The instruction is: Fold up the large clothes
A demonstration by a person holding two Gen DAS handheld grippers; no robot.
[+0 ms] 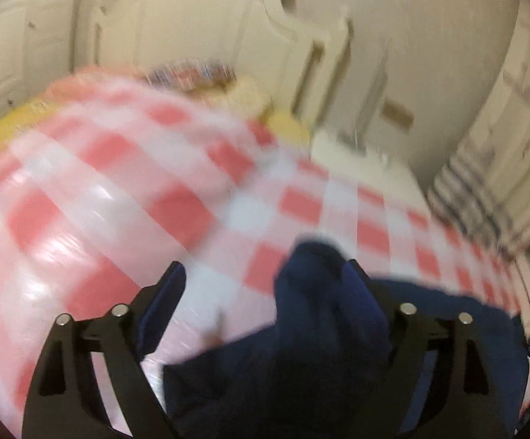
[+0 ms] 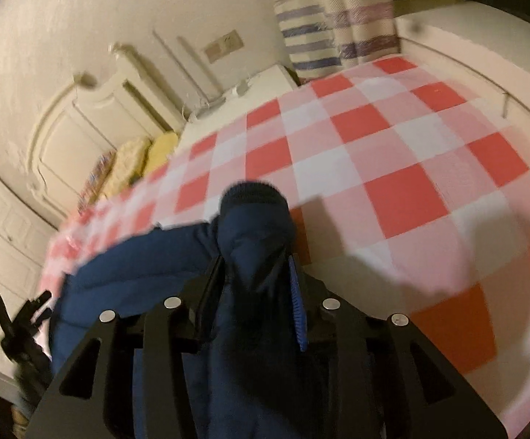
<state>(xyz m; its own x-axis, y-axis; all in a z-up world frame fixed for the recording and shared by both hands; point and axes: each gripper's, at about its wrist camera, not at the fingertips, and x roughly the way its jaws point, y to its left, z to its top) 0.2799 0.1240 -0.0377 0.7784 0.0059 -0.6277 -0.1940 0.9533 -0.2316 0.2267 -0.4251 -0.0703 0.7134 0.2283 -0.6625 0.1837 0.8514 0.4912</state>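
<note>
Right tool (image 2: 254,285) pinches navy garment (image 2: 137,274); left tool (image 1: 265,285) gapes beside it.

Your dark blue fabric garment (image 2: 148,267) lies on the near edge of the red-and-white checked cloth-covered table (image 2: 393,153). Yellow fluffy cushions (image 2: 144,161) sit at its far left edge, the cream panelled wardrobe (image 2: 82,139) behind them. The striped curtain (image 2: 323,33) hangs beyond the far end.
</note>
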